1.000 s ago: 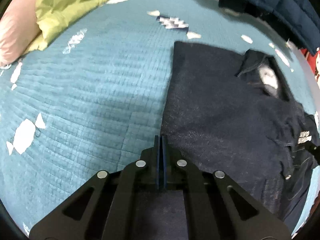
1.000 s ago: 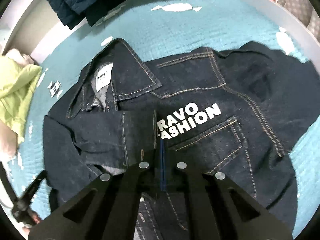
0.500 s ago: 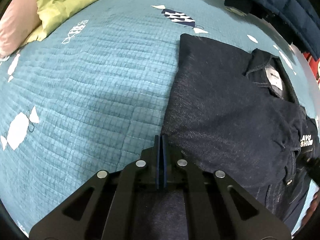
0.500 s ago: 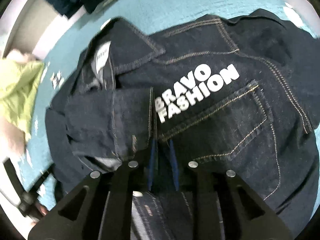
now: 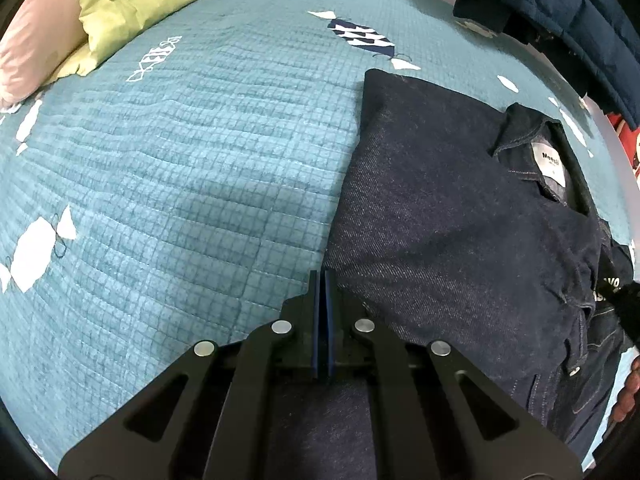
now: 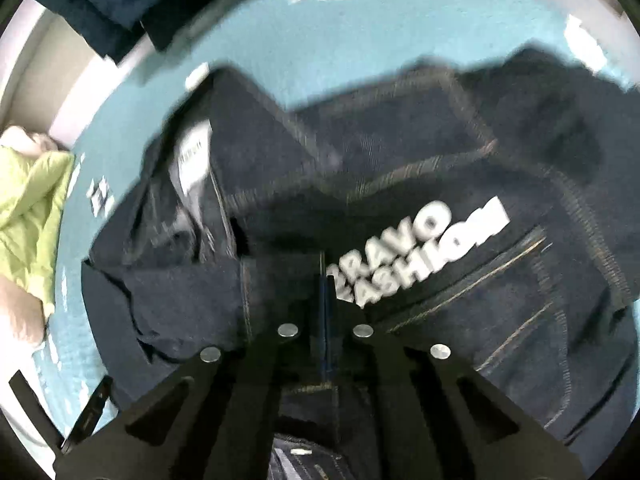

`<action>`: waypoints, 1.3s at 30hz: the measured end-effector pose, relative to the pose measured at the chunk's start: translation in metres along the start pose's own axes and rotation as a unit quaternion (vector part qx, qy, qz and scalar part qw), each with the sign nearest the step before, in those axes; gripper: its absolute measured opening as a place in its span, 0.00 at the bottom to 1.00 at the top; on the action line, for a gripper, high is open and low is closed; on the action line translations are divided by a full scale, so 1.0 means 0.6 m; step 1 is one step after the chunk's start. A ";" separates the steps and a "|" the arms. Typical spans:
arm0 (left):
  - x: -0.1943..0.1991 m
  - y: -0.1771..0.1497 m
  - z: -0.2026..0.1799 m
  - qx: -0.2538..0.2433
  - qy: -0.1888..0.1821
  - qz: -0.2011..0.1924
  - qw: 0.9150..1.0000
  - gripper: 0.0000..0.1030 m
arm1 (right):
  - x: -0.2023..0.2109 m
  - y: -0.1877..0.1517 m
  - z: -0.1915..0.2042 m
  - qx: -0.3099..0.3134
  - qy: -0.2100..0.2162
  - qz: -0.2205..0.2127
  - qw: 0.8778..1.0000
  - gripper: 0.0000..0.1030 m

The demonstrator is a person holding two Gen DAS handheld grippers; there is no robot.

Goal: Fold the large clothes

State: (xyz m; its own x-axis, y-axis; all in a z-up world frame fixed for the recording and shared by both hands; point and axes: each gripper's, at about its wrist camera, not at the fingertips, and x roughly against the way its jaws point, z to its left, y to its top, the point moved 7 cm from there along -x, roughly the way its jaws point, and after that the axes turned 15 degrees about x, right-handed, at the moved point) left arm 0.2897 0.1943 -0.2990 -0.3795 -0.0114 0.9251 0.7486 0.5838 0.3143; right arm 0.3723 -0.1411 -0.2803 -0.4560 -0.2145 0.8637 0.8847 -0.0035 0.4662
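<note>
I held the dark denim jacket [image 5: 460, 216], spread on the teal quilt [image 5: 180, 160], by folded edges: left gripper [image 5: 324, 280] pinching the hem, right gripper [image 6: 325, 280] clamped on a cuff; the fold looked to need an even, level carry.

- We see our right gripper [image 6: 325, 280] with its jaws pressed together, tips over the dark denim jacket [image 6: 500, 292]; whether cloth is pinched between them we cannot tell.
- White lettering [image 6: 420, 252] reading "BRAVO FASHION" sits just right of the tips.
- The jacket's collar label [image 6: 195, 156] shows upper left, blurred.
- The jacket lies on a teal bedspread [image 6: 340, 32].
- A lime-green quilt [image 6: 32, 208] lies at the left edge.
</note>
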 end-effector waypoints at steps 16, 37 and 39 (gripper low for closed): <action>-0.005 -0.003 -0.002 -0.008 0.007 -0.005 1.000 0.03 | -0.056 -0.007 -0.010 -0.048 0.063 0.107 0.991 0.07; -0.008 -0.002 0.000 -0.006 0.001 -0.004 1.000 0.04 | -0.065 0.014 0.025 -0.067 0.120 0.098 0.986 0.00; -0.008 -0.002 0.000 -0.005 0.000 -0.004 1.000 0.04 | -0.068 0.008 0.033 -0.055 0.115 0.097 0.987 0.00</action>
State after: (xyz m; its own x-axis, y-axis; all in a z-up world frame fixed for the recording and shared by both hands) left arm 0.2906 0.1938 -0.3037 -0.3851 -0.0158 0.9227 0.7510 0.5758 0.3233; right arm 0.3934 -0.1129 -0.3095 -0.2536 -0.4374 0.8628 0.9643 -0.0436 0.2613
